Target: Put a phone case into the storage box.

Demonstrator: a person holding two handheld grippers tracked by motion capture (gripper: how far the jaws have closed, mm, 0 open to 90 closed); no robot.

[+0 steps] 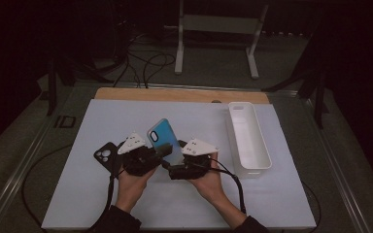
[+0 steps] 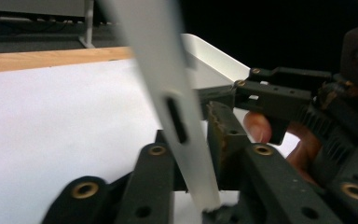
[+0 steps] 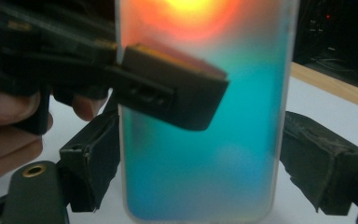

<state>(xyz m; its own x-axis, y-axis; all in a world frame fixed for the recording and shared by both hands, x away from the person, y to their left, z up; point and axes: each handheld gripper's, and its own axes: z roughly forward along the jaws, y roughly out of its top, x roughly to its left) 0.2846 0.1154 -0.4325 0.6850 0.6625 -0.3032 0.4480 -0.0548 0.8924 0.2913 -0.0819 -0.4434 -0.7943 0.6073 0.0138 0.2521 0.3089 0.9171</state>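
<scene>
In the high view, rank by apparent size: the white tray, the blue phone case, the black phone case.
1. White tray, clearly largest.
2. Blue phone case, raised nearer the camera, partly covered.
3. Black phone case, partly hidden; its order against the blue one is unsure.

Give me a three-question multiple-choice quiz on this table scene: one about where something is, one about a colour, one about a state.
1. Where is the white tray relative to the hands?
A. Left of them
B. Right of them
C. Between them

2. What colour is the raised phone case?
A. Purple
B. Mostly blue-teal
C. Brown

3. What state is that case in?
A. Lying flat on the table
B. Resting inside the tray
C. Held up by the left tool and the right tool

Answers:
1. B, the tray lies at the table's right side in the high view.
2. B, its face shows blue-teal in the high view and the right gripper view.
3. C, jaws of both tools press on it and it stands tilted above the table.
</scene>
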